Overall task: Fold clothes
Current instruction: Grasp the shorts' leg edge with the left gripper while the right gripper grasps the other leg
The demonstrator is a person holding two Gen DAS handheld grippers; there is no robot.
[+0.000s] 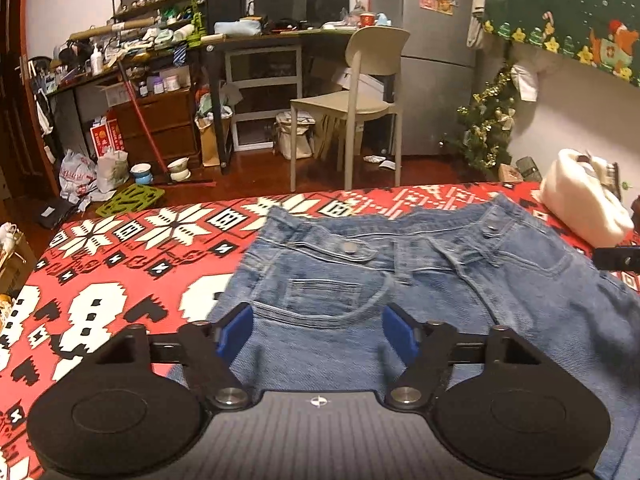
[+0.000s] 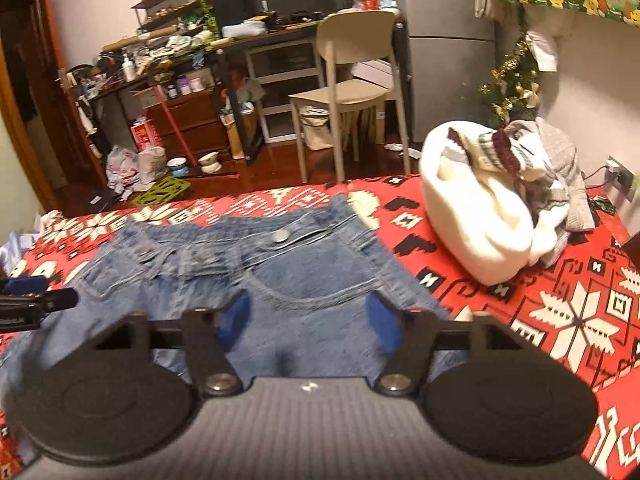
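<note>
Blue denim jeans (image 1: pixel 400 272) lie flat on the red patterned bedspread (image 1: pixel 132 248), waistband toward the far edge, front buttons showing. My left gripper (image 1: pixel 316 330) hovers open over the jeans' left pocket area, blue pads spread wide with nothing between them. My right gripper (image 2: pixel 308 322) hovers open over the jeans (image 2: pixel 240 276) near the right pocket, also empty. The right gripper's tip shows at the right edge of the left wrist view, and the left gripper's tip at the left edge of the right wrist view.
A heap of white and grey clothes (image 2: pixel 500 208) sits on the bedspread (image 2: pixel 560 300) right of the jeans. Beyond the bed's far edge stand a beige chair (image 1: pixel 356 104), a cluttered desk (image 1: pixel 256 40), a small Christmas tree (image 1: pixel 488 124) and floor clutter.
</note>
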